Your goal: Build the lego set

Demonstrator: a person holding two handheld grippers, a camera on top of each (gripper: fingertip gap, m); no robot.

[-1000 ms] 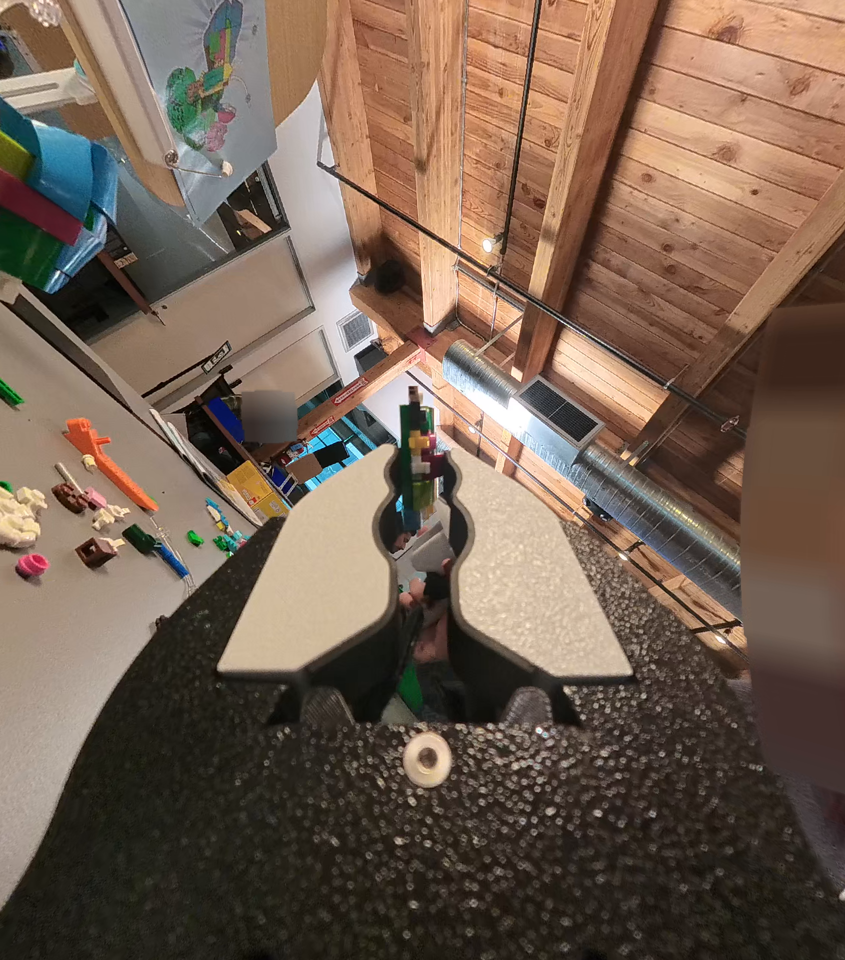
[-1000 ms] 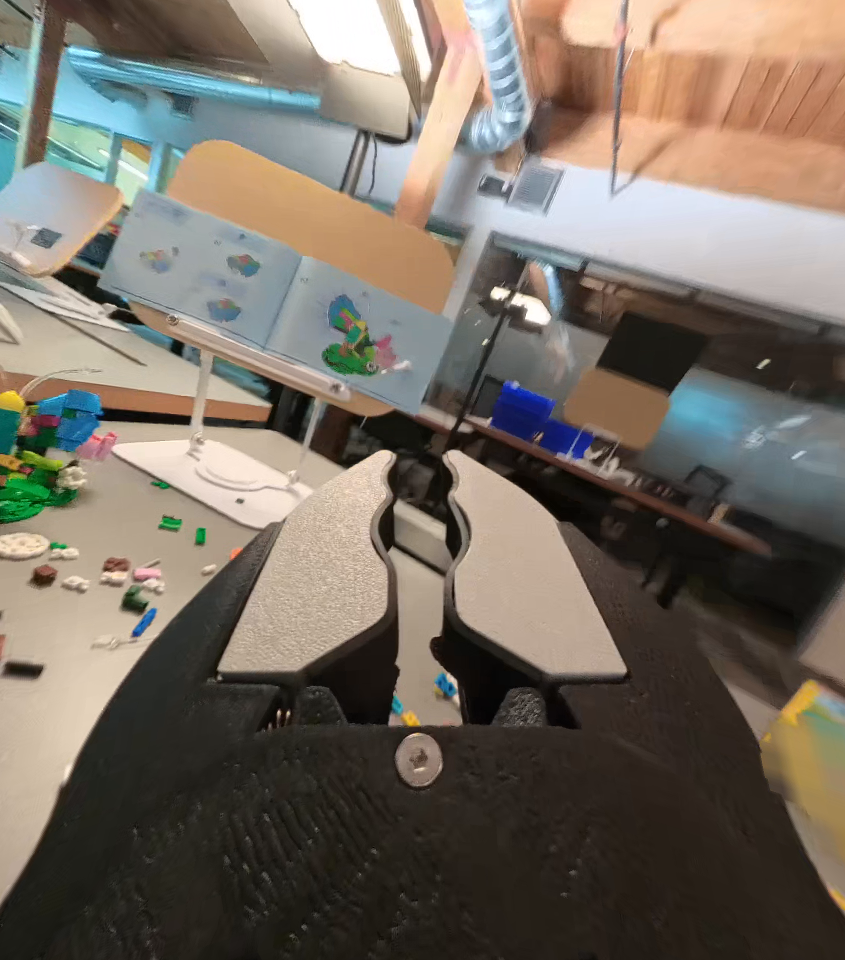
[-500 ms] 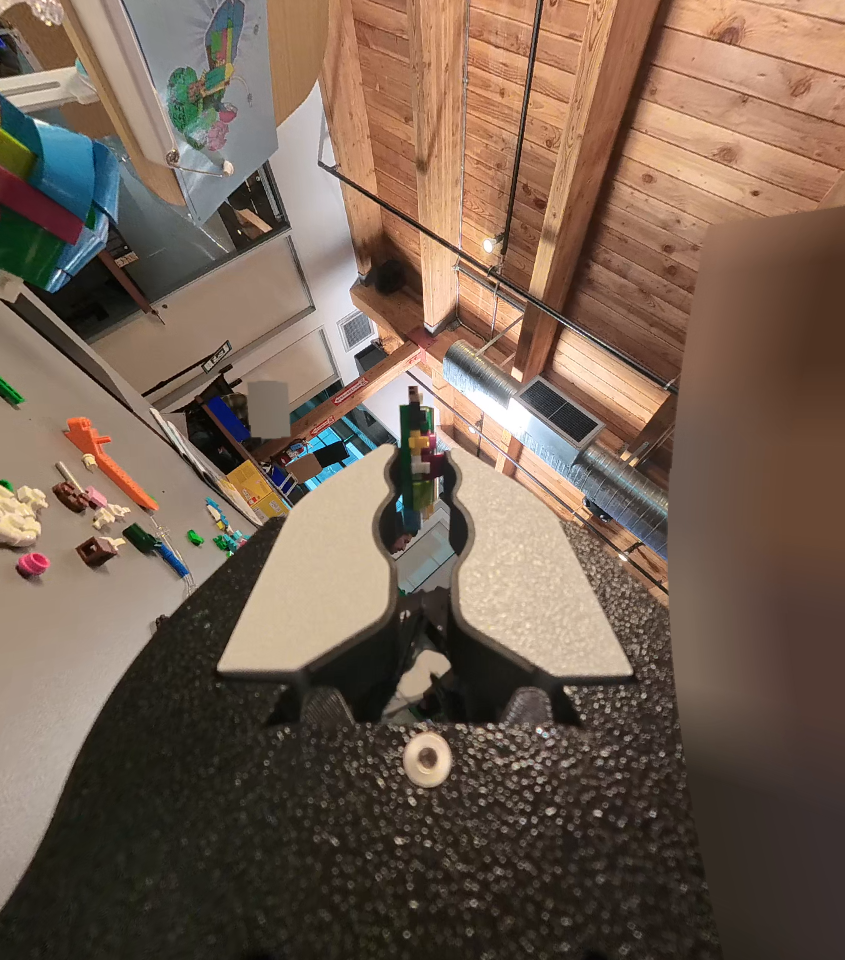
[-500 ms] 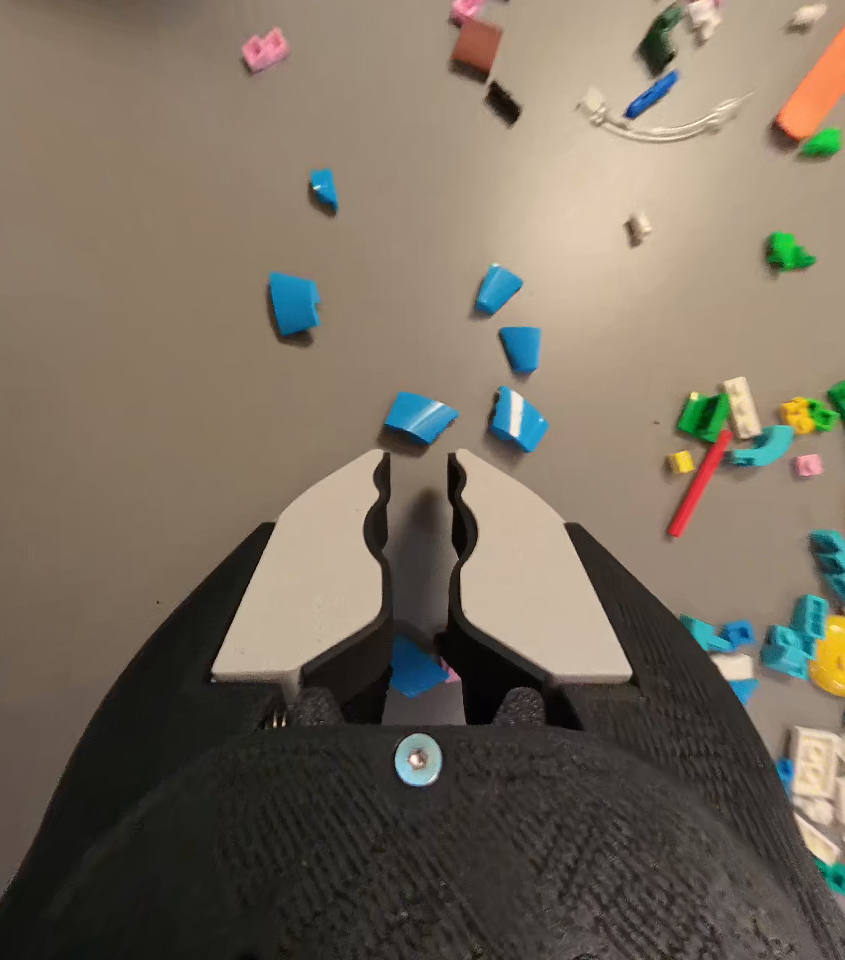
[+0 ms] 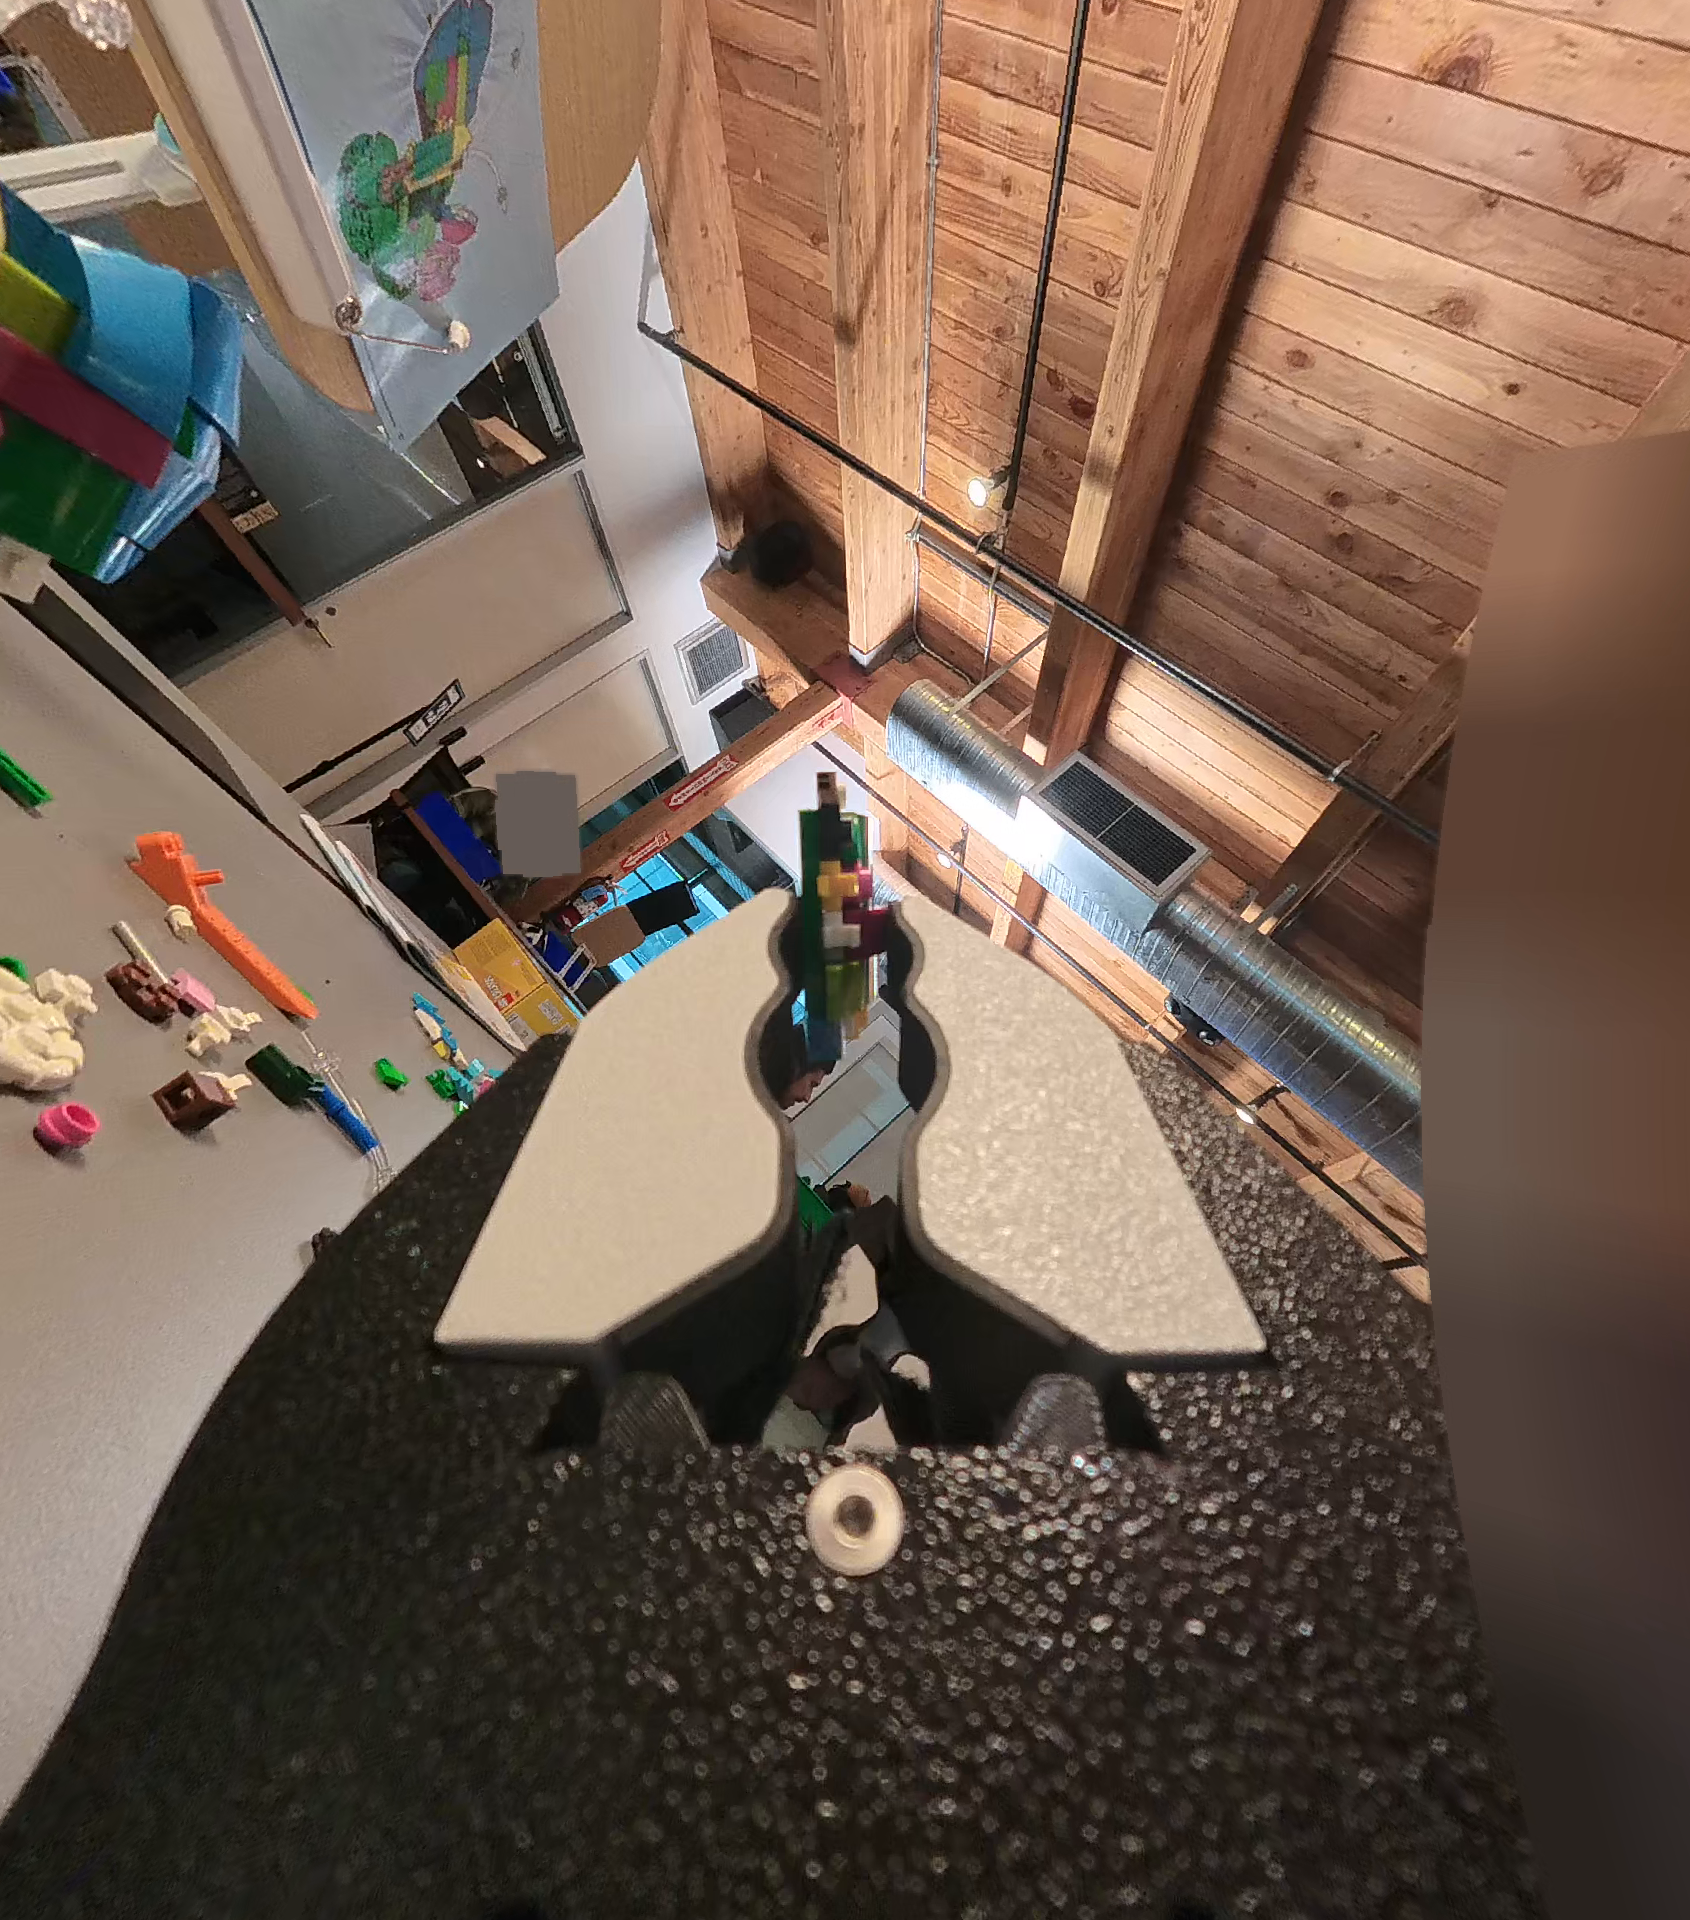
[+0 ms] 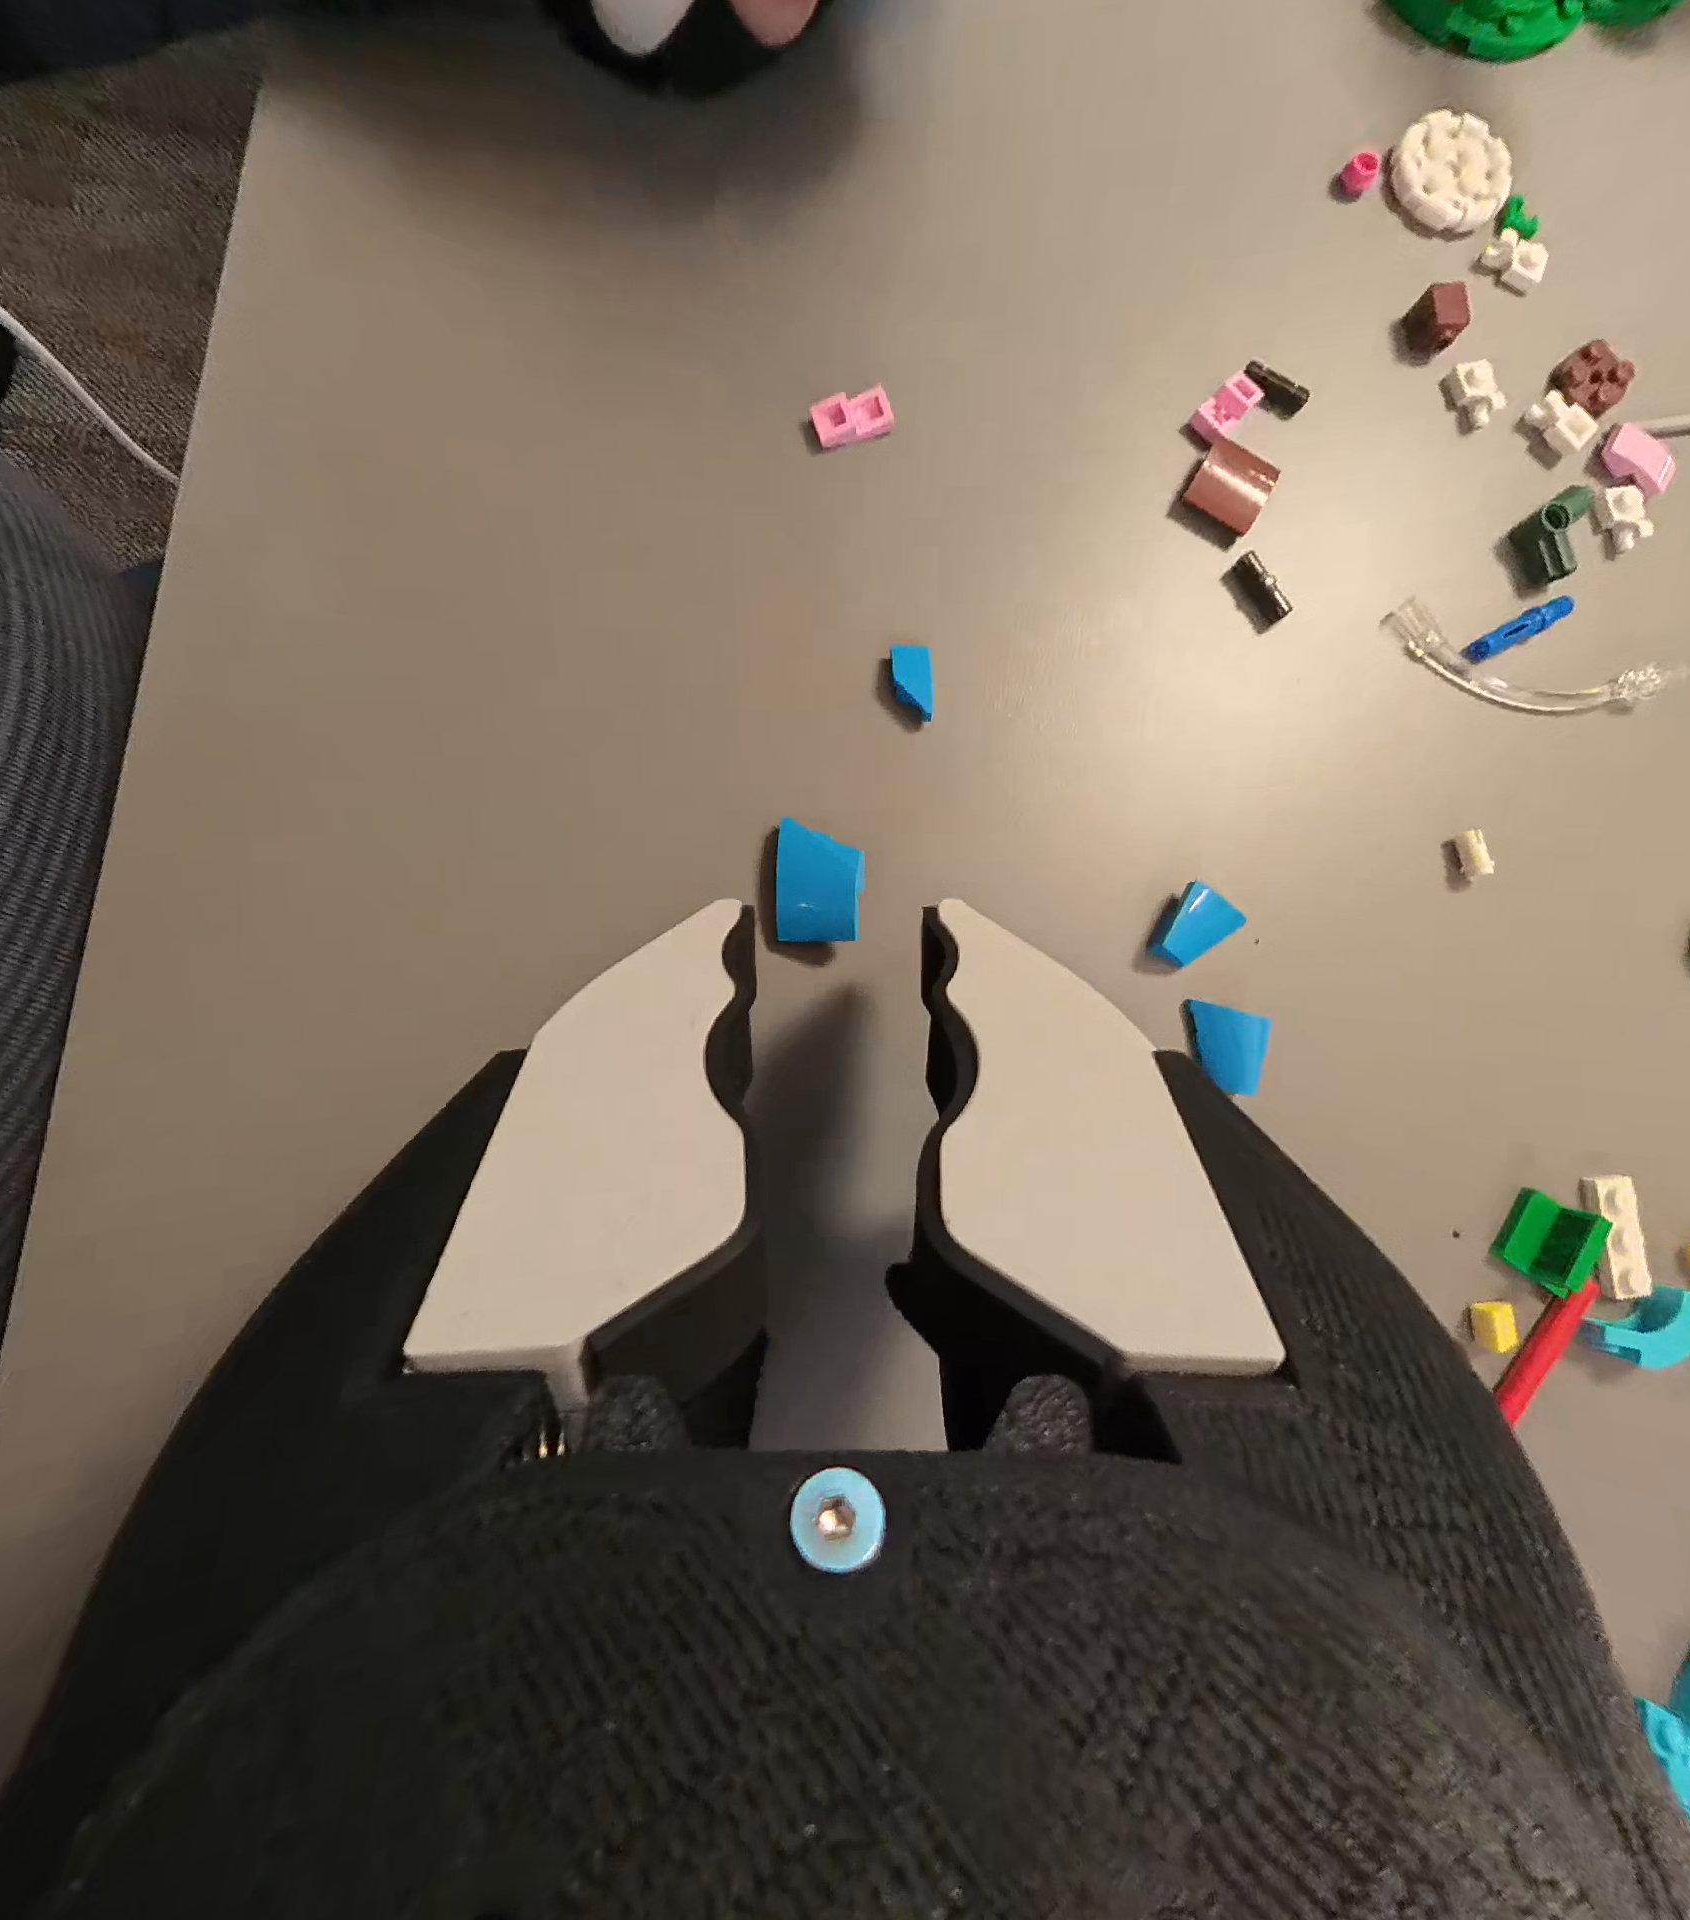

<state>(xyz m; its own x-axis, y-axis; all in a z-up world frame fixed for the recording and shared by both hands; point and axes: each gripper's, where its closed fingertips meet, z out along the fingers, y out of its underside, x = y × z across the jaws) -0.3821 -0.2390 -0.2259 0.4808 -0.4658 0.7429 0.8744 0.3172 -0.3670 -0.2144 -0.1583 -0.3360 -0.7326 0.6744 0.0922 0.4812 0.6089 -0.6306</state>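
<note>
Right gripper (image 6: 833,914): pointed down at the grey table (image 6: 508,623), jaws spread apart, nothing between them. A blue curved piece (image 6: 813,883) lies just past the left fingertip, at 12 o'clock from the gap. Two more blue wedges (image 6: 1196,922) lie at 2 to 3 o'clock, a small blue slope (image 6: 912,681) farther out at 12. Beyond, a pink piece (image 6: 852,417); brown, white and green loose pieces (image 6: 1506,416) scatter toward 1 o'clock.

Left gripper (image 5: 843,940): tilted up toward the wooden ceiling (image 5: 1340,312), jaws closed on a thin multicoloured lego assembly (image 5: 836,925) that sticks out past the tips. At 9 o'clock an orange brick separator (image 5: 217,940); at 11, the partly built model (image 5: 20,364).
</note>
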